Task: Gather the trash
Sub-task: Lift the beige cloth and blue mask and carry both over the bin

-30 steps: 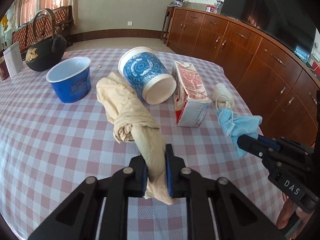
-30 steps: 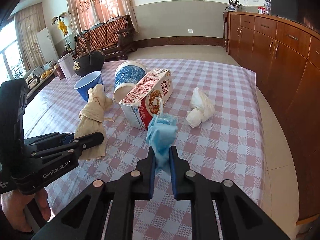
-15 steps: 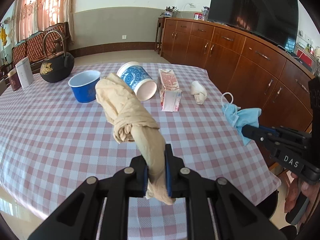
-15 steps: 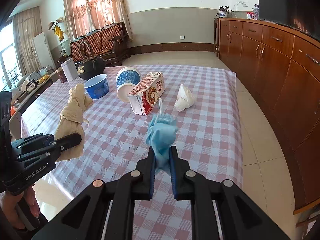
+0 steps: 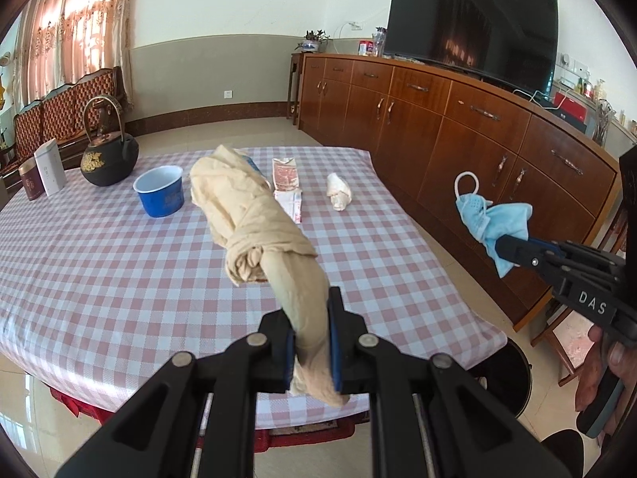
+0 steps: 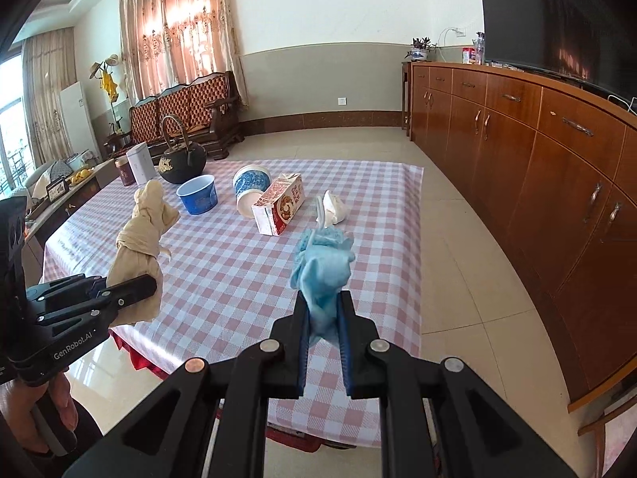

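A knotted beige cloth (image 5: 262, 239) is clamped upright by the left gripper (image 5: 311, 342) – a blue mask (image 6: 322, 271) by the right gripper (image 6: 323, 342) – both held clear of the table (image 5: 99, 279)

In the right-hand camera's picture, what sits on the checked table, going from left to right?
Maroon tin → white box → black kettle → blue bowl → tipped patterned cup → carton → crumpled white tissue.
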`<state>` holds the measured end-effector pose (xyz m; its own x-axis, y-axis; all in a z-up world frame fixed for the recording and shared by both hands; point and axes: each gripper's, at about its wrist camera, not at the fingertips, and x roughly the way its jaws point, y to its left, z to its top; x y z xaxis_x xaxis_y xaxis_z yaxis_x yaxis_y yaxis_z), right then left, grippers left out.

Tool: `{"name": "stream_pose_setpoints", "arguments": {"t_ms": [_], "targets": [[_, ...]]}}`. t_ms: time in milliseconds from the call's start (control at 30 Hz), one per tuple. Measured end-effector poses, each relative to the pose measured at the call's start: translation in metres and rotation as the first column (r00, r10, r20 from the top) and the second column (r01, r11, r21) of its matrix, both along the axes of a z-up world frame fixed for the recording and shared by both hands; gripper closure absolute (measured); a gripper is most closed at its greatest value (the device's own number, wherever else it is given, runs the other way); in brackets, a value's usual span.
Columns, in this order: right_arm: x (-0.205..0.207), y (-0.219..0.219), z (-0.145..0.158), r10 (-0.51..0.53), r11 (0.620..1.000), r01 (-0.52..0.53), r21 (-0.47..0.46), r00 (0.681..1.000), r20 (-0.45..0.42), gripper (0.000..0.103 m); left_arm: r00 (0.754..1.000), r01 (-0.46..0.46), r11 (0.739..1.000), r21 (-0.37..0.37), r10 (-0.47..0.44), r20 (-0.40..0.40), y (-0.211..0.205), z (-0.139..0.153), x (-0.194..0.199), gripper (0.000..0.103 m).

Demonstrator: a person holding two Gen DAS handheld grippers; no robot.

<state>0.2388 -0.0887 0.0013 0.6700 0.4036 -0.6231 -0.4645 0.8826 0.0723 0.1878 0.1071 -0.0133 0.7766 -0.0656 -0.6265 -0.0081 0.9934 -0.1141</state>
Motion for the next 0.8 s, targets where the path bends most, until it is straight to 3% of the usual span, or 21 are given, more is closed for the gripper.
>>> {"name": "stream_pose_setpoints", "arguments": {"t_ms": [800], "targets": [[-0.058,-0.12,0.011,-0.223,0.975,0.222,0.028,0.974,0.033,0.089,0.978,0.2,0.979,0.026,-0.202,0.06,-0.087,0.018,-0.016,0.088]]}}
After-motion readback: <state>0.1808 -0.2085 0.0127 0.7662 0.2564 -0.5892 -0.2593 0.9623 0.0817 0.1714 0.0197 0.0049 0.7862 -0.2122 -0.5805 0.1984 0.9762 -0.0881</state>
